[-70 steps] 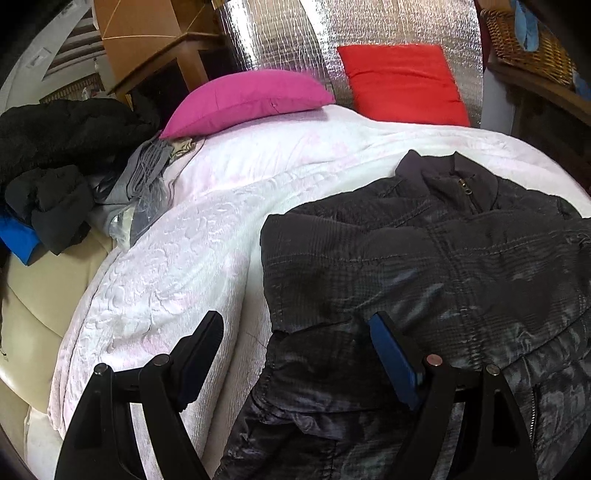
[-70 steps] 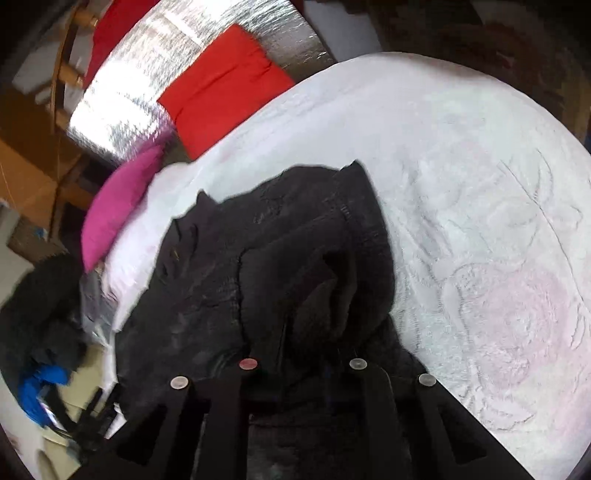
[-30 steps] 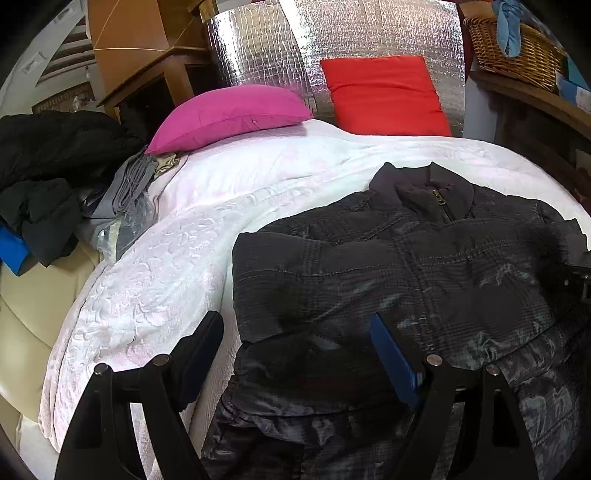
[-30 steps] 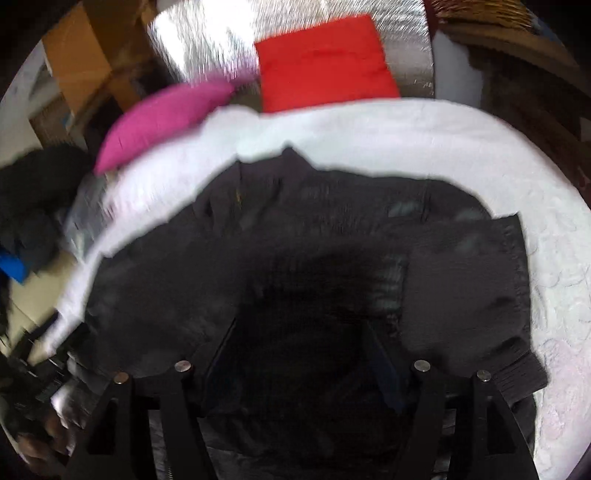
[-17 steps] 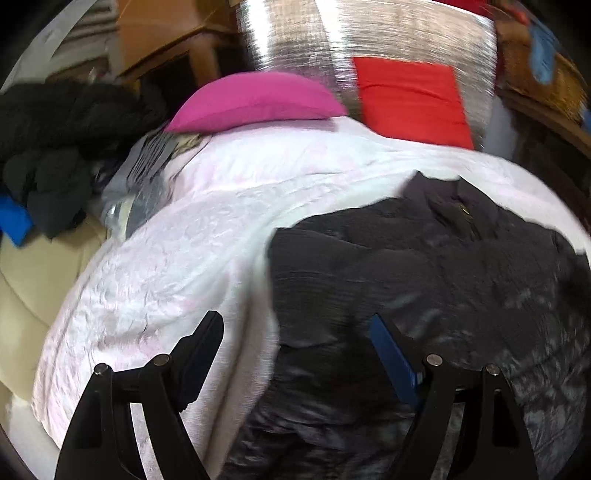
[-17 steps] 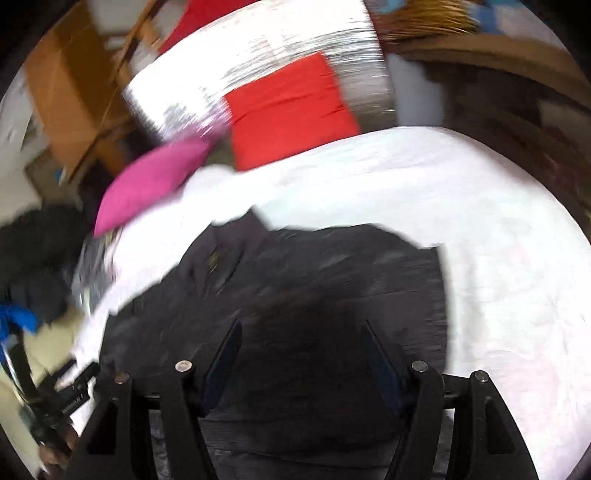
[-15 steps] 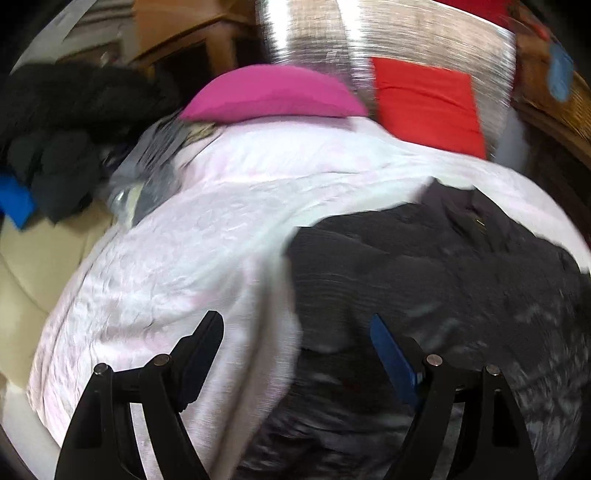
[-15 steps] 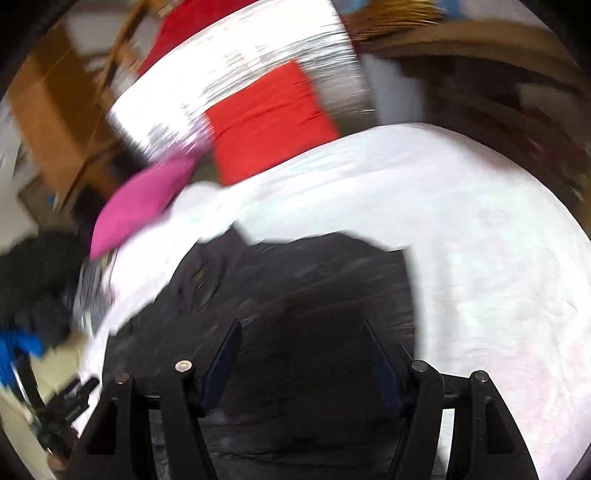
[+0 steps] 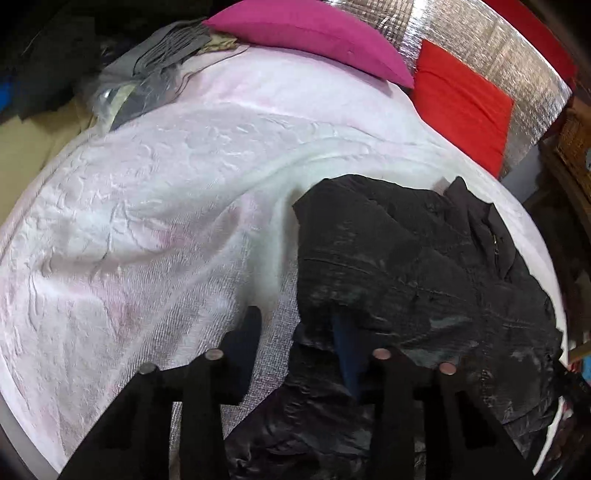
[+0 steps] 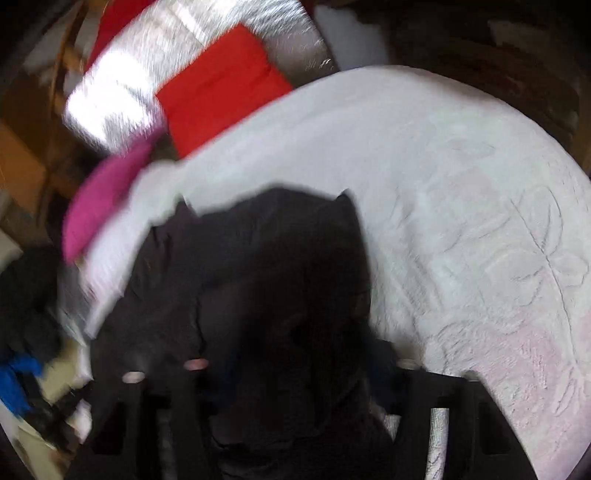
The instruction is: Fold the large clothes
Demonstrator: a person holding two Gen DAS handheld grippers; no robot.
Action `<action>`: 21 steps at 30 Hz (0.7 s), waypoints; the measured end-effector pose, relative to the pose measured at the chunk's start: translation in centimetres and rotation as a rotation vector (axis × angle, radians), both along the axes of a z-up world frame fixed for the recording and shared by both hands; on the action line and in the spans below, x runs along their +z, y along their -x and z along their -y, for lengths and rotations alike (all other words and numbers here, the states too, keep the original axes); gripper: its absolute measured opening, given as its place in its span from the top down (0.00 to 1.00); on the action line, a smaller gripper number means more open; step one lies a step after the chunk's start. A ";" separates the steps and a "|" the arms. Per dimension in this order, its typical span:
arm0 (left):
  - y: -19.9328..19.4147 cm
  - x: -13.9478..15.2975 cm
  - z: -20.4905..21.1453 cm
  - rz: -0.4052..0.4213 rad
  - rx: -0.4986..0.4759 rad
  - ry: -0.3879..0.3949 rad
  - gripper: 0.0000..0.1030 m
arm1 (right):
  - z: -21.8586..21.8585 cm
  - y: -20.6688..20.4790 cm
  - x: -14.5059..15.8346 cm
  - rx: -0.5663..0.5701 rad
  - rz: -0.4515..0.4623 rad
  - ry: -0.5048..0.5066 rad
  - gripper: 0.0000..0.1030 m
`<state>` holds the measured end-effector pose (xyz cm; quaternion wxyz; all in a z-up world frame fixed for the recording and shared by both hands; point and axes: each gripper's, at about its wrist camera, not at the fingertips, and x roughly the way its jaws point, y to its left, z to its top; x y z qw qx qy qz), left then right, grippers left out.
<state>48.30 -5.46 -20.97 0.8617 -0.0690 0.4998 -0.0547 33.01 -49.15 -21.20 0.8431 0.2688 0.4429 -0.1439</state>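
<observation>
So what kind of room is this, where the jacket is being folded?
Most likely a bedroom: the black jacket lies on a bed with a white textured bedspread, a pink pillow and a red pillow at its head.

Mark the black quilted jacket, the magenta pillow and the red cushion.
black quilted jacket (image 9: 406,258), left wrist view, its folded front panel.
magenta pillow (image 9: 310,33), left wrist view, its middle.
red cushion (image 9: 461,99), left wrist view, its face.
</observation>
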 end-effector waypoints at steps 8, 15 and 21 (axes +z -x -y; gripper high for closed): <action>-0.6 -0.5 0.0 -0.024 0.022 -0.019 0.52 | -0.5 0.9 1.7 0.021 0.010 0.119 0.70; -0.4 0.2 -1.2 -0.048 0.038 0.026 0.45 | 0.9 1.6 2.2 0.010 -0.001 0.001 0.56; 1.6 1.7 -2.2 -0.037 -0.022 0.080 0.36 | 1.3 4.4 3.1 0.058 0.050 -0.049 0.27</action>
